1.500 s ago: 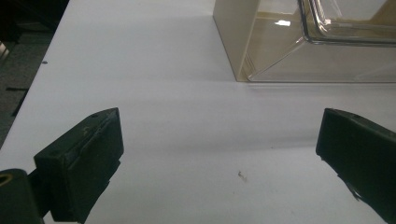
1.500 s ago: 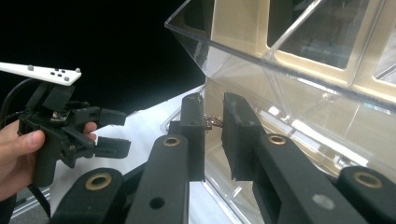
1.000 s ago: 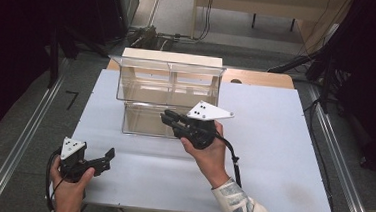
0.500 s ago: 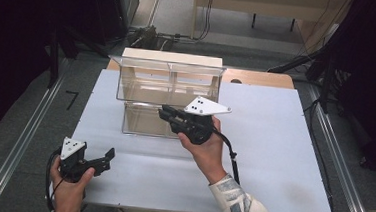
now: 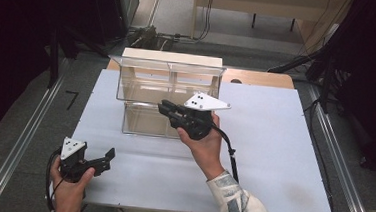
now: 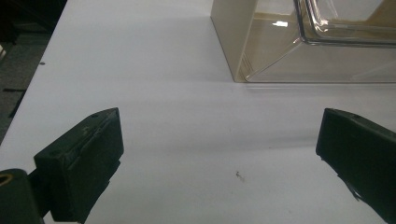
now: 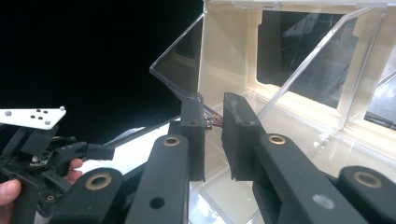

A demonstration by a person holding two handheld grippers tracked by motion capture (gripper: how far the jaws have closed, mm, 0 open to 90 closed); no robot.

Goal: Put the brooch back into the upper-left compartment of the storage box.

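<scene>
Right gripper (image 5: 168, 109), held in the right hand (image 5: 204, 143), is raised in front of the clear plastic two-tier bin organiser with cream side walls (image 5: 170, 84), which stands at the far middle of the white desk (image 5: 272, 157). The gripper points left across the front of the organiser, level with the tilted transparent front panel of the upper tier.

In the right gripper view the right gripper (image 7: 213, 122) has its jaws clenched on a small dark-brown, reddish-flecked item (image 7: 212, 120), pinched at the tips; what the item is cannot be told. The tips sit just beside the organiser's cream corner post, near the edge of the tilted panel.

Left gripper (image 5: 107, 158), held in the left hand (image 5: 70, 188), lies low over the near-left corner of the desk, well apart from the organiser. In the left gripper view its jaws are released, standing wide with bare desk between them.
</scene>
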